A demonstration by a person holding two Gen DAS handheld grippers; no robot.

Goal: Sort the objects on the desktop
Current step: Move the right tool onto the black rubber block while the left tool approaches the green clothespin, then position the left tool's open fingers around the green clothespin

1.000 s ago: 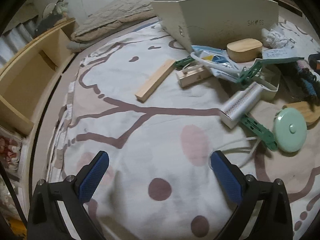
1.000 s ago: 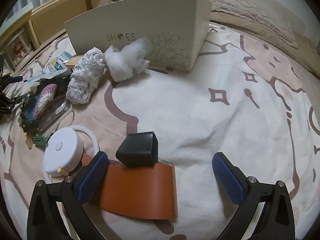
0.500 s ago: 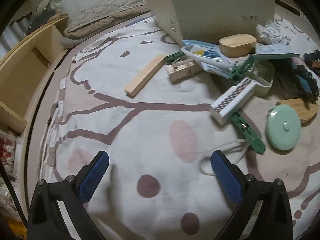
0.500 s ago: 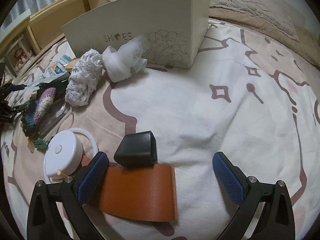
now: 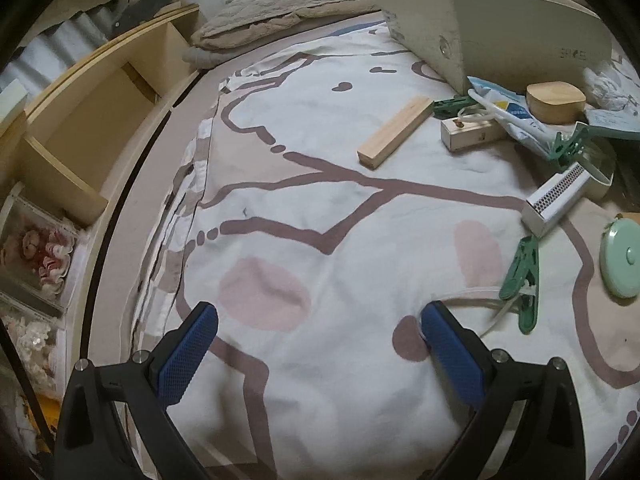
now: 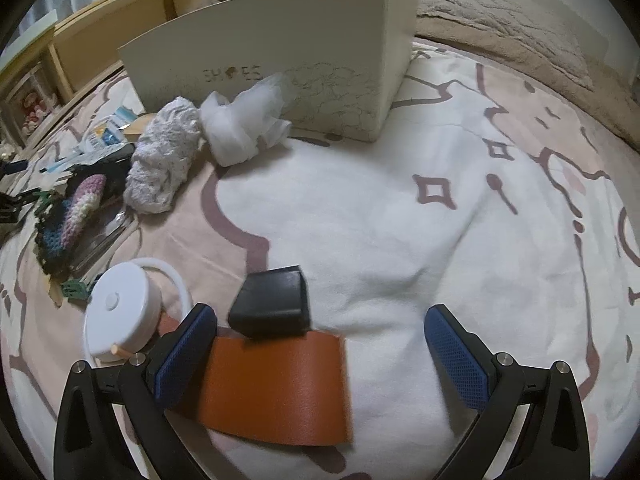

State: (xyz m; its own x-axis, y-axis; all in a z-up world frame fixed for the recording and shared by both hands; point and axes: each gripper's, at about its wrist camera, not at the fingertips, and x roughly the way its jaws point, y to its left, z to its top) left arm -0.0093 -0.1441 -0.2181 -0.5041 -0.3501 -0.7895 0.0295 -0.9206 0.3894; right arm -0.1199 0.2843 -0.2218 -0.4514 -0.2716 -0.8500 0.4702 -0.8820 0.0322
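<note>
My left gripper (image 5: pixel 318 344) is open and empty above the patterned bedsheet. Ahead of it to the right lie a wooden block (image 5: pixel 394 132), a small wooden box (image 5: pixel 472 134), a green clip (image 5: pixel 520 280), a white perforated box (image 5: pixel 558 200) and a mint round case (image 5: pixel 622 258). My right gripper (image 6: pixel 320 350) is open and empty. An orange leather sleeve (image 6: pixel 276 388) and a black case (image 6: pixel 272 306) lie between its fingers, toward the left one. A white round case (image 6: pixel 122 312) sits to the left. The white shoe box (image 6: pixel 280 60) stands behind.
A white knitted bundle (image 6: pixel 164 160), a white gauze cloth (image 6: pixel 248 124) and a multicoloured crochet piece (image 6: pixel 74 216) lie left of the shoe box front. A wooden shelf (image 5: pixel 80 128) runs along the bed's left side. A beige quilt (image 6: pixel 500 12) lies behind the box.
The left gripper has swung left, so the pile of objects now sits further right in its view. The right gripper has moved slightly forward over the orange sleeve. Both stay open.
</note>
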